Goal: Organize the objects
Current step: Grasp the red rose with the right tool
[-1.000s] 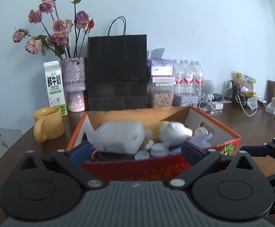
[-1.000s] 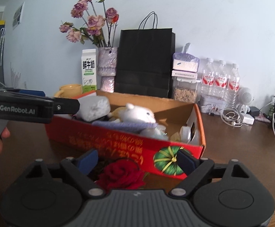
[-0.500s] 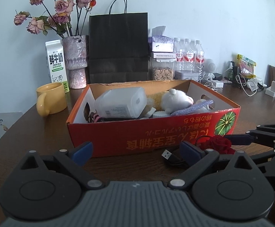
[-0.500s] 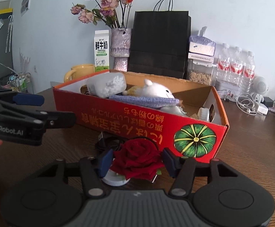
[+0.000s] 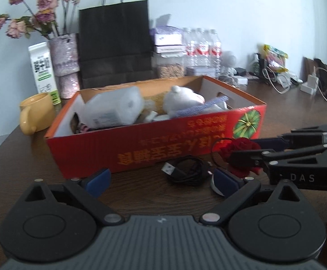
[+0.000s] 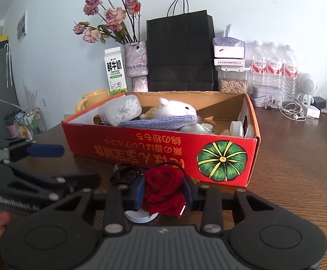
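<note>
A red rose (image 6: 163, 189) on a small white round base (image 6: 141, 217) stands on the table before the orange-red cardboard box (image 6: 141, 144). My right gripper (image 6: 163, 191) has its jaws closing, and both blue pads touch the sides of the bloom. From the left wrist view the rose (image 5: 240, 150) shows between the right gripper's (image 5: 242, 151) fingers at the right. My left gripper (image 5: 162, 178) stands wide open and low before the box (image 5: 154, 144), holding nothing. A coiled black USB cable (image 5: 186, 171) lies on the table just past its fingertips.
The box holds a white plush toy (image 6: 177, 110), a clear plastic container (image 6: 120, 110) and a purple cloth (image 6: 161, 122). Behind it stand a yellow mug (image 5: 37, 112), milk carton (image 6: 116, 72), flower vase (image 6: 137, 65), black paper bag (image 6: 180, 51) and water bottles (image 6: 273, 67). Chargers and cords (image 6: 298, 110) lie far right.
The right gripper's jaws narrowed from wide apart onto the rose. The left gripper dropped from above the box contents to table level before the box, bringing the cable into view.
</note>
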The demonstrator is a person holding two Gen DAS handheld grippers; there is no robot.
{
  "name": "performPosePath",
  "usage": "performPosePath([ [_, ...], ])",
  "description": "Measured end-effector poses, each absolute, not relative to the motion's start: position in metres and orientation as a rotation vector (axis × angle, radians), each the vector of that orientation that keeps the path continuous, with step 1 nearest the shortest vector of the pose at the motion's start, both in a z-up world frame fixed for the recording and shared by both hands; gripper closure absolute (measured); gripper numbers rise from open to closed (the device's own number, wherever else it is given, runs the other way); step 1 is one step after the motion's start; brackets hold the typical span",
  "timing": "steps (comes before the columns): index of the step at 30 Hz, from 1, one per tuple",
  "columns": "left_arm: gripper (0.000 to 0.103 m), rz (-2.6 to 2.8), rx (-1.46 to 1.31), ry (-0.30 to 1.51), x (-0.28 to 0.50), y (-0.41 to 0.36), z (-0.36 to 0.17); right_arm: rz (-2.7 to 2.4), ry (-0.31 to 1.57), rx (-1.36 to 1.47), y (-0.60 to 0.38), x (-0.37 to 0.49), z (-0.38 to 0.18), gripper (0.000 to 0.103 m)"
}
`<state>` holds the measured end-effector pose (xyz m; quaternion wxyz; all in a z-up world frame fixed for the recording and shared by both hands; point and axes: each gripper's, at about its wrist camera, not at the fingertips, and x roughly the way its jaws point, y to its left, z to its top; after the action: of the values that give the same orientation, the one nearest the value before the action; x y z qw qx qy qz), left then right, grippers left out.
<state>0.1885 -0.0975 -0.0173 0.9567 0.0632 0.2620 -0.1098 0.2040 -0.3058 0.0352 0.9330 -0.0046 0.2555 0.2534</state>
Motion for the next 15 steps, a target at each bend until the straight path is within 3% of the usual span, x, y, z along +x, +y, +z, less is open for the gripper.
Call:
performPosePath([
  [2,0.007,-0.230,0.141,0.544,0.192,-0.104,-0.020,0.504,0.528,-0.011,-0.307,0.205,0.034,0.071],
  [15,0.008,-0.300,0.151,0.637,0.210,-0.113,-0.033,0.556,0.553,0.058,-0.320,0.210,0.030,0.072],
])
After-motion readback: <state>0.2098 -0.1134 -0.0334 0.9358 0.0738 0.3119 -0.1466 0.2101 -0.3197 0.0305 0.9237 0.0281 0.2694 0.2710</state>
